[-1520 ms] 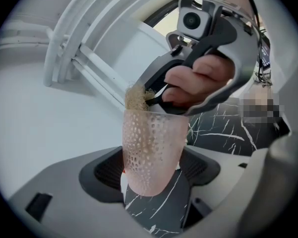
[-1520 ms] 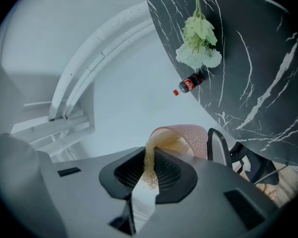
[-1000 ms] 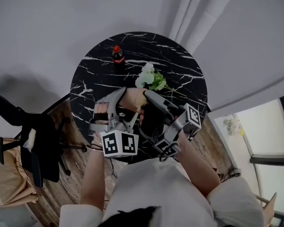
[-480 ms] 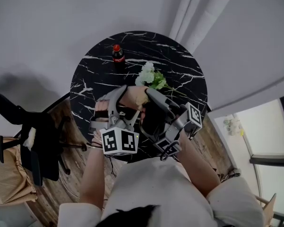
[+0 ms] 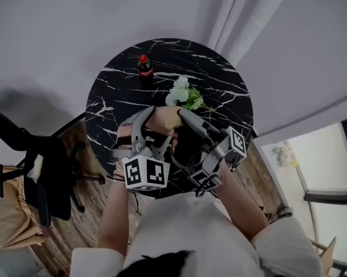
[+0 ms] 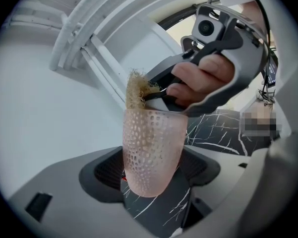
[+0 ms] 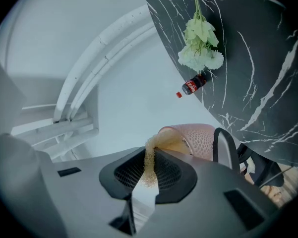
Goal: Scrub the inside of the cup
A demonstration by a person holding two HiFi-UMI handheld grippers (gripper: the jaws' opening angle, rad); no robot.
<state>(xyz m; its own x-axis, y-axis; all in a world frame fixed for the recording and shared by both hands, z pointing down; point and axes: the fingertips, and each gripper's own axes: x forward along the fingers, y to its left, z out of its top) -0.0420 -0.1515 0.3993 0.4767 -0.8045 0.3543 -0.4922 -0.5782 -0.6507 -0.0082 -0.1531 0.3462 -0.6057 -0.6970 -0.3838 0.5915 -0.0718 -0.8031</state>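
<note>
— Since size sets the order, what heads the list?
— Round black marble table (image 5: 219, 74), white-veined; one.
— Next?
— Left gripper (image 6: 151, 171), grey, with marker cube; jaws closed against the sides of item four, pads pressing its wall. Right gripper (image 7: 148, 175), same make; jaws nearly together, pinching item seven between the pads.
— Item four?
— Pink translucent plastic cup (image 6: 151, 152), dimpled wall; held off the table above its near edge, mouth turned toward the right gripper.
— Loose stock on the table?
— Bunch of white flowers with green stems (image 5: 183, 95), lying near the middle. Small dark cola bottle with red cap (image 5: 144, 68), upright toward the far edge, well apart from both grippers.
— Smallest?
— Tan fibrous scrubbing sponge (image 7: 149, 155); one end in the right gripper's jaws, the other inside the cup's mouth, a tuft showing past the rim.
</note>
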